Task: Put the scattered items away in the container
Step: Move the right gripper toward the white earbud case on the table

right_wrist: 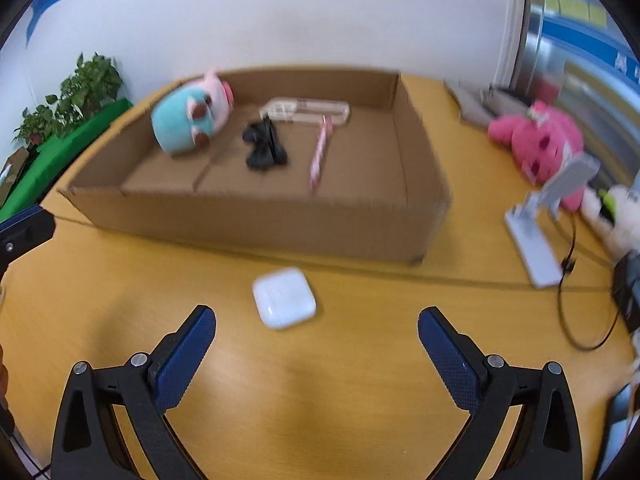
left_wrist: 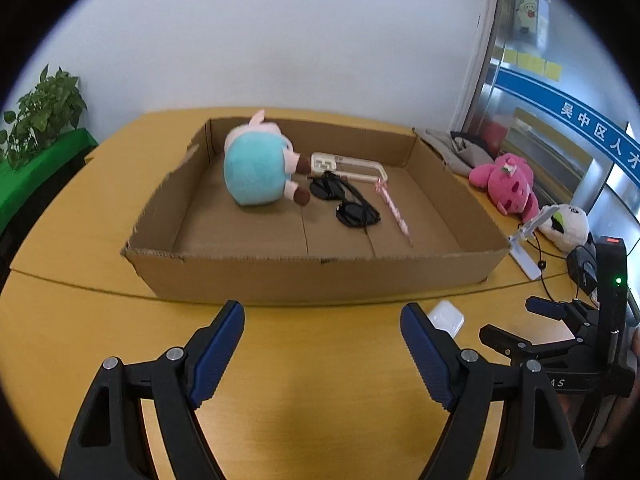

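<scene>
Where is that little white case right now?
The white case lies on the yellow table, just outside the cardboard box's near wall, ahead of the open right gripper, between its fingers in the right wrist view.

Cardboard box (left_wrist: 320, 276) on the table (left_wrist: 72, 208). In the box, left to right: plush toy (left_wrist: 256, 170), sunglasses (left_wrist: 346, 202), pen (left_wrist: 394, 210); a hanger-like frame (left_wrist: 352, 168) behind them. An earbud case (right_wrist: 284, 298) lies before the box; two plush toys (left_wrist: 506, 182) to its right.
</scene>
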`<state>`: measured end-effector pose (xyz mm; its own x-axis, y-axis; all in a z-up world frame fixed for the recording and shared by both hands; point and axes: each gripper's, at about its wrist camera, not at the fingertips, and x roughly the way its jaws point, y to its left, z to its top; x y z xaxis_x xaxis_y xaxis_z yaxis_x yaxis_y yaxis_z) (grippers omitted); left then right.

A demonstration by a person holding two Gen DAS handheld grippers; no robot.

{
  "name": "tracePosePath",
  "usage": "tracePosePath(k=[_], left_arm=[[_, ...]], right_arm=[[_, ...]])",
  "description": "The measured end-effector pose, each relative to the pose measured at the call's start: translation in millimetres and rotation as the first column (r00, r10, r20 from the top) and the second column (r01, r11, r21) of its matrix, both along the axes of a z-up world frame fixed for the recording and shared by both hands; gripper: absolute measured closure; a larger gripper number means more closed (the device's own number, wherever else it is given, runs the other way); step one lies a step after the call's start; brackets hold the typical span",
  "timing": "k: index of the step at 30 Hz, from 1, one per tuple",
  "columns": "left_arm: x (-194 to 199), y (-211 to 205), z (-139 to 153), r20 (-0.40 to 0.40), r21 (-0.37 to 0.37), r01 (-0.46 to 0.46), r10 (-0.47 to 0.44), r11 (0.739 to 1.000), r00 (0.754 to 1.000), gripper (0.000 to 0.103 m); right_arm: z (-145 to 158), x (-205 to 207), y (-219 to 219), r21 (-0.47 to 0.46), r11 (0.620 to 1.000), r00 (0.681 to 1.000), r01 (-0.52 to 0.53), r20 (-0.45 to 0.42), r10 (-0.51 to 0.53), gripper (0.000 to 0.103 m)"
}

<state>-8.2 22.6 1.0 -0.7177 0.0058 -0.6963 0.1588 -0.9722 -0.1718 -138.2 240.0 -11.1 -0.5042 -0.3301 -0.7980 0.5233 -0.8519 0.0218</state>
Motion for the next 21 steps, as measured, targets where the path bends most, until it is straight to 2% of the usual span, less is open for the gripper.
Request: tracePosePath(k=[4,10,14,17,19,21], left_arm=[[-1.8,2.4,-19.5,0.048,0.041,0.022,-0.024,0.999,0.999,0.023],[-8.2,4.3,-26.6,0.072,0.087,0.052,-0.058,0.995,0.996,0.023],[-10.5,3.8,-29.8,0.081,0.106,0.064,-0.073,0.992,0.994,0.023],[-14.0,5.1,-33.4,0.095,0.11,0.066,-0.077,0.992,0.993,0.023],[-17.3,6.1,-35.5,0.103,0.116,0.071,-0.083,0.991,0.991,0.023],[-21.3,8.5,-36.9,0.106,0.124,0.086,-0.099,0.989,0.989,0.023]], right_arm=[[-27.3,-8.4,-3.3,0.005,1.0,0.999,-0.004,0.048,0.004,0.001],[-35.5,-21.0,-27.6,-0.016,0.999,0.998,-0.052,0.032,0.052,0.004],[-48.3,-26.9,-42.6,0.026,0.996,0.996,-0.084,0.041,0.083,0.019],[-48.7,-23.0,-45.0,0.041,0.993,0.994,-0.108,0.018,0.108,0.027],[-47.0,-21.5,-42.5,0.035,0.993,0.994,-0.11,0.015,0.109,0.036],[-45.4,-19.1,-38.6,0.028,0.993,0.994,-0.11,0.012,0.11,0.052]])
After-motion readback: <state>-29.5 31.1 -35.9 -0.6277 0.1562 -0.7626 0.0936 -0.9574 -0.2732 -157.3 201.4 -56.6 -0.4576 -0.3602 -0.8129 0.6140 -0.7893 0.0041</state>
